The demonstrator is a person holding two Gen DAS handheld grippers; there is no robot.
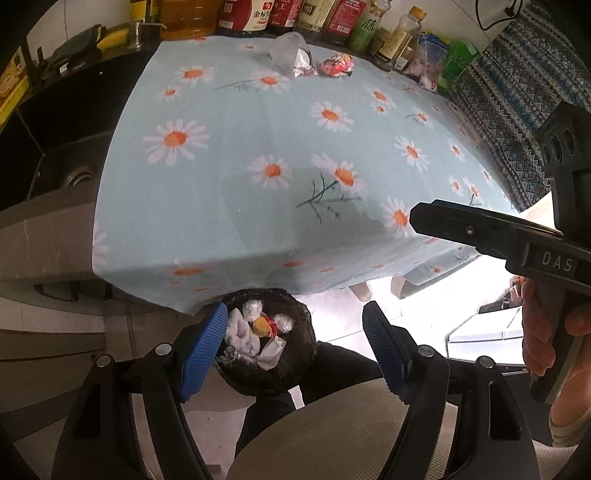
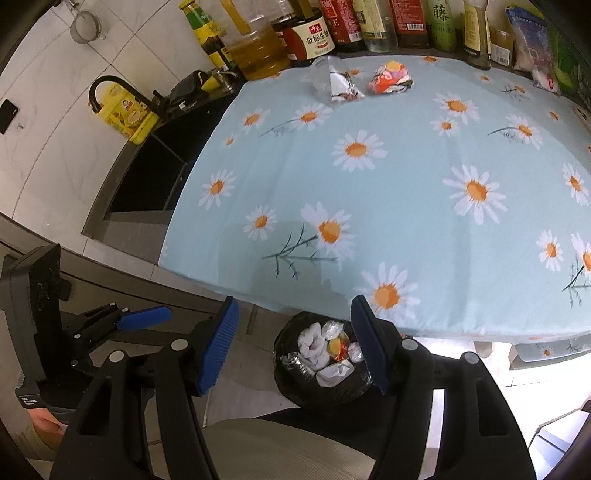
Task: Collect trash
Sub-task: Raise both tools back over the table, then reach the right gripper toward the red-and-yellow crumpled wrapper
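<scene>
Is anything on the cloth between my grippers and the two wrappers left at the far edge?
Nothing visible. The clear wrapper and red wrapper lie before the bottles, with only bare tablecloth in between.

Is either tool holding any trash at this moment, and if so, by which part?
Nothing is held. The left tool and right tool are both open and empty, above the bin.

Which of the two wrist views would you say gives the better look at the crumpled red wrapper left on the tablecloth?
The right wrist view: the crumpled red wrapper looks larger there, its folds and colours distinct. In the left wrist view the same wrapper is smaller, nearer the frame's top edge, with less detail.
</scene>
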